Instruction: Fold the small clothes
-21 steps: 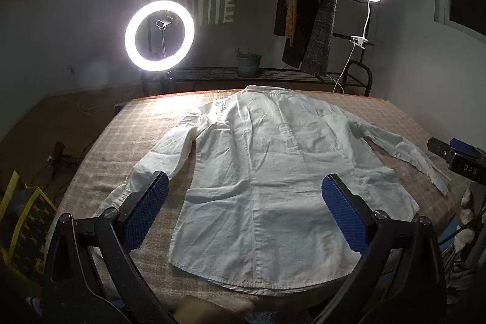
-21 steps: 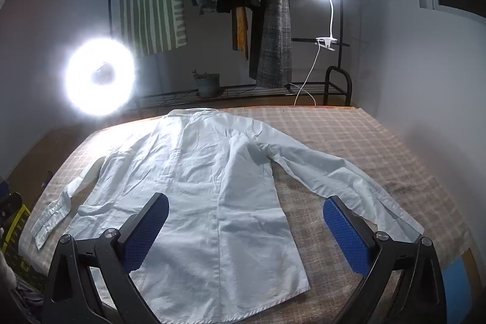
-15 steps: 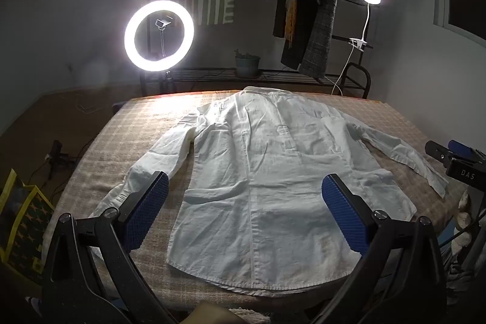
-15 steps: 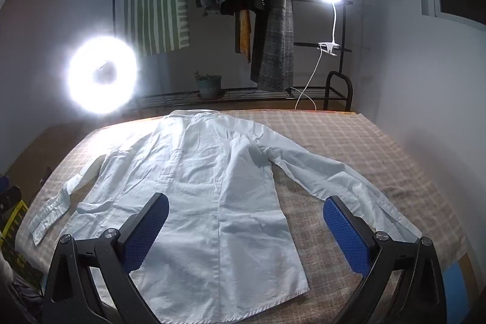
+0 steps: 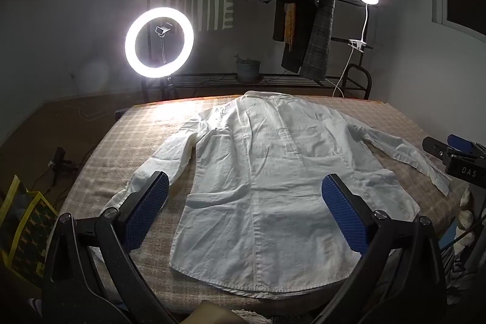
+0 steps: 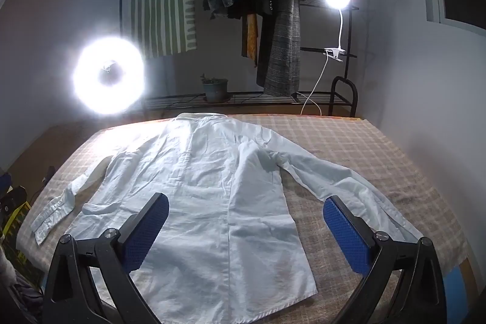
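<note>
One big checked bed [image 5: 127, 141] held our white shirt [image 5: 273, 178], lying flat, collar far, hem near. We kept both the left gripper [image 5: 243, 211] and right gripper [image 6: 246, 220] wide apart, empty, above the hem.

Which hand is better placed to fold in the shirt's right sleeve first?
The right. The right tool hovers open near the white shirt, with that sleeve stretched across the checked cloth toward its outer finger. The left tool, also open, faces the shirt's body and far sleeve.
</note>
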The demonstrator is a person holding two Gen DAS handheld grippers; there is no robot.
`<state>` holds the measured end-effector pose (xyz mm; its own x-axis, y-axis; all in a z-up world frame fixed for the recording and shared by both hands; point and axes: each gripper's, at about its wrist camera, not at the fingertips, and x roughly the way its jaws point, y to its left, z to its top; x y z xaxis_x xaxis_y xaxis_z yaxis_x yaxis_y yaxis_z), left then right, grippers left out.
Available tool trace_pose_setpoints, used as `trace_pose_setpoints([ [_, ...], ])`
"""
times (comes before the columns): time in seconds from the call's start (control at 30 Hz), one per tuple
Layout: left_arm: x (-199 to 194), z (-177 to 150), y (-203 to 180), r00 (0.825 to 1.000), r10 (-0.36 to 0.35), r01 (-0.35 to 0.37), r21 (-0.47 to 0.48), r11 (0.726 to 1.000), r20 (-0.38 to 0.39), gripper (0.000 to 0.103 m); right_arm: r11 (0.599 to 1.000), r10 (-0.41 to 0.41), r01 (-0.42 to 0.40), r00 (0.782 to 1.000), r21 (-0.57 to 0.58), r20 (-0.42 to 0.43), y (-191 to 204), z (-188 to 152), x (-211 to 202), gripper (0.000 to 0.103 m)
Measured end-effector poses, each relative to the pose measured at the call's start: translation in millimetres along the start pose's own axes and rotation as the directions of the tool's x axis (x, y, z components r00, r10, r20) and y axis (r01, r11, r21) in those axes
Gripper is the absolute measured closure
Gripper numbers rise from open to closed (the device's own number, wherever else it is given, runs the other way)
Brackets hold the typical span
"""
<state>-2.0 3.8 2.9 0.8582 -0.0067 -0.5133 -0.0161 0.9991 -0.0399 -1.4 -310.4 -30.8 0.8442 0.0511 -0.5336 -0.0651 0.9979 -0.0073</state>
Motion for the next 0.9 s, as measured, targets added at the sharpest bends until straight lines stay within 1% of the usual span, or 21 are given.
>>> trace_pose_setpoints([
  [0.17,2,0,-3,1.0,0.002,-0.002,-0.01,1.0,-0.013,0.001,1.0,0.022,-0.021,1.0,-0.016,0.011,6,1,-2,0.0],
  [0.37,6,5,-8,1.0,-0.005,0.005,-0.009,1.0,-0.005,0.001,0.999,0.008,-0.007,1.0,-0.043,0.022,14,1,0,0.0],
  [0.5,8,8,-9,1.0,-0.018,0.018,-0.011,1.0,-0.007,0.001,0.999,0.007,-0.006,1.0,-0.046,0.01,16,1,4,0.0],
  [0.9,11,6,-14,0.999,-0.035,0.035,-0.01,0.999,-0.006,0.001,0.999,-0.011,0.012,1.0,-0.04,0.02,15,-1,3,0.0],
])
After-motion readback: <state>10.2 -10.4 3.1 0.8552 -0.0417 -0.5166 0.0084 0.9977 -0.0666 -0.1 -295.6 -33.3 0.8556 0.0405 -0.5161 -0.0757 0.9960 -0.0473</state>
